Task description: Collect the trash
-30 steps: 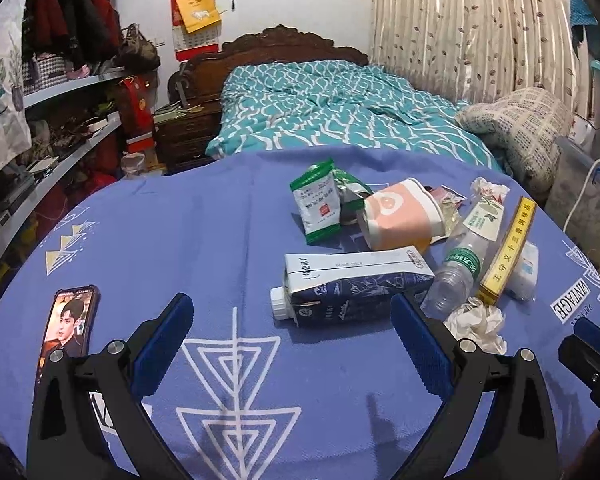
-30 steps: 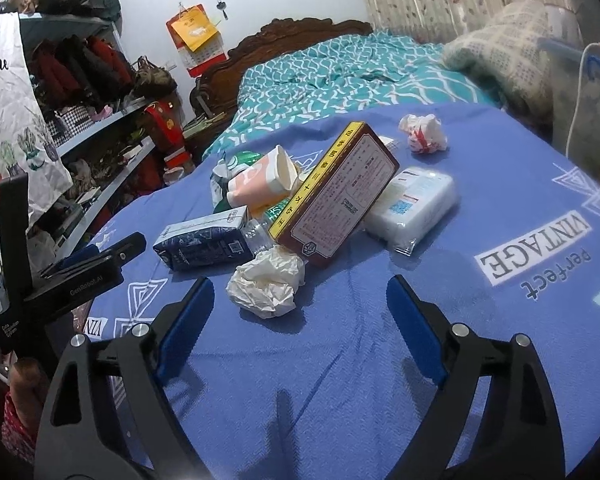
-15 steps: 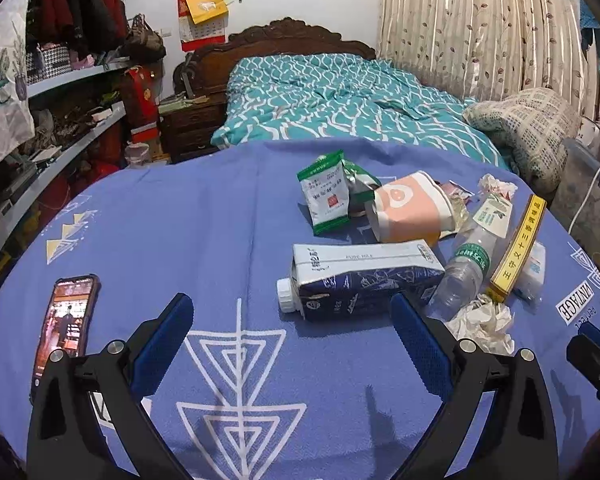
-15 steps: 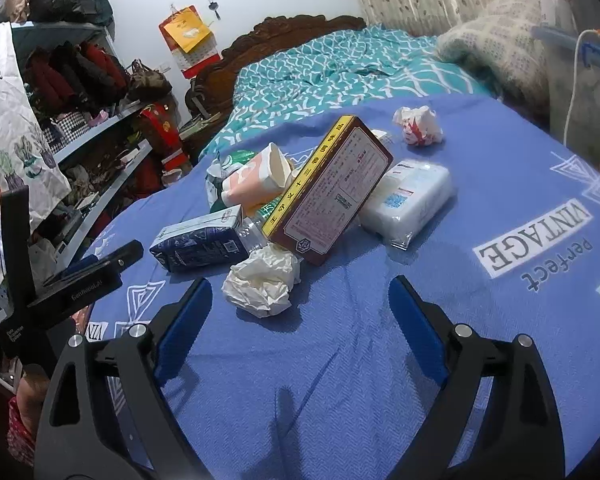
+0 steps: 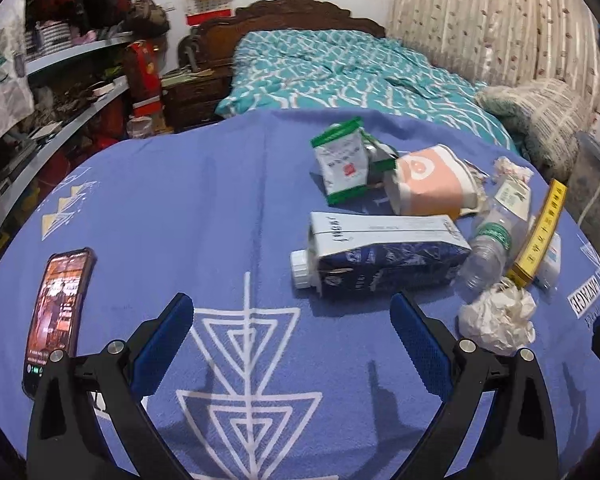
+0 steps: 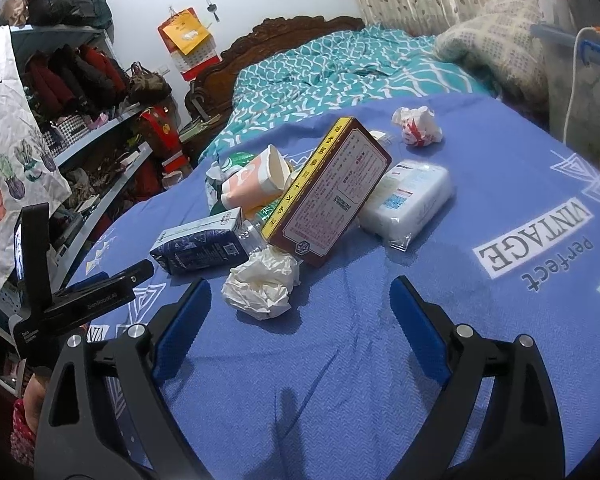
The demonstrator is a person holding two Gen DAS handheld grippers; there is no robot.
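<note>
Blue tablecloth (image 5: 180, 200), trash pile on its right half, both grippers over the near edge.
Left gripper (image 5: 292, 312) and right gripper (image 6: 300, 296): jaws spread wide, empty. Count: 1 milk carton (image 5: 384, 256), 1 paper cup (image 5: 432, 188), 1 clear bottle (image 5: 492, 240), 1 red-and-yellow box (image 6: 332, 192), 1 tissue pack (image 6: 412, 200), 2 green sachets (image 5: 340, 164), 2 paper wads (image 6: 264, 284). 1 phone (image 5: 56, 312) lies well apart, left.

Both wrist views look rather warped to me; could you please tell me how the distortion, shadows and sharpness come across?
Left wrist view: strong fisheye bowing of the blue patterned tablecloth, dark vignetted corners, a soft shadow under the navy milk carton. Right wrist view: the same curvature, the crumpled white tissue fairly sharp, shelves at the left edge smeared.
</note>
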